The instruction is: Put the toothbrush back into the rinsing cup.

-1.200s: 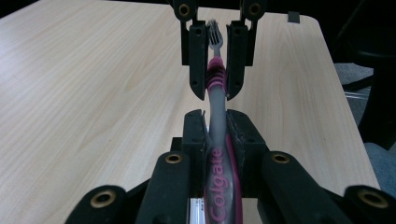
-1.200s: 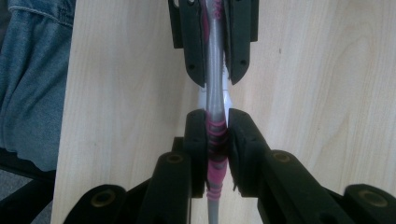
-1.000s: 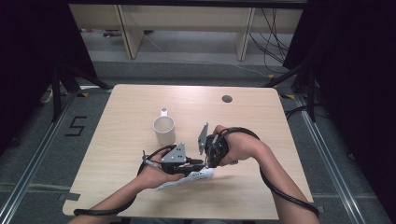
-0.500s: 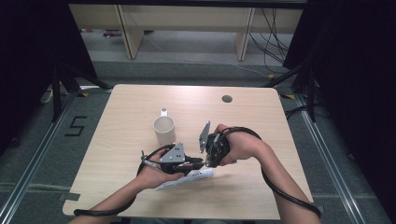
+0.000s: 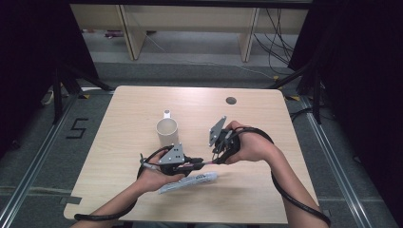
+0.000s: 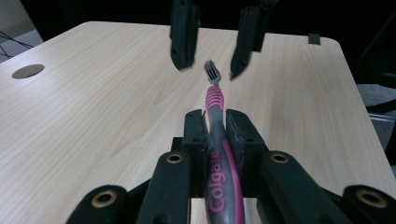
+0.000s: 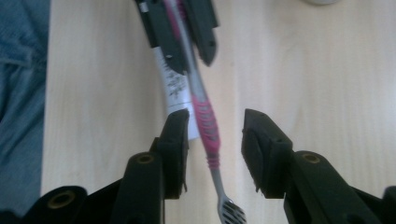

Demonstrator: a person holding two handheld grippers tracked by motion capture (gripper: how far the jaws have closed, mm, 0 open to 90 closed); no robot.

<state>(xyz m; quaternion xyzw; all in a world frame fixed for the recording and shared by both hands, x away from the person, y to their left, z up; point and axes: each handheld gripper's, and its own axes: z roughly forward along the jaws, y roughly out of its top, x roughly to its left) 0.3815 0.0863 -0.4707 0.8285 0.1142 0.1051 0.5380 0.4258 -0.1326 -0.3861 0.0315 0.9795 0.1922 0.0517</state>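
The left gripper [image 6: 215, 122] is clamped on the handle of a pink-and-grey toothbrush [image 6: 214, 100], marked "Colgate", which projects forward from between its jaws with the bristle head raised above the table [image 5: 266, 123]. In the high view the left gripper [image 5: 192, 165] sits at the front centre of the tabletop, with the toothbrush [image 5: 208, 163] running toward the right gripper [image 5: 217, 156].

The right gripper [image 7: 214, 140] has its jaws spread apart on either side of the toothbrush [image 7: 205, 119], around the neck, with a gap on each side; neither jaw touches it. In the left gripper view the right gripper [image 6: 212, 63] hangs from above, its two jaws flanking the bristle head.

Surrounding items: a white toothpaste tube [image 5: 187, 182] lies flat on the table directly beneath the left gripper, and shows in the right gripper view as a printed white tube [image 7: 175, 91] just beside the brush handle. A white mug [image 5: 167, 130] stands upright behind the left gripper, apart from both grippers. A round cable hole [image 5: 231, 100] lies near the far edge
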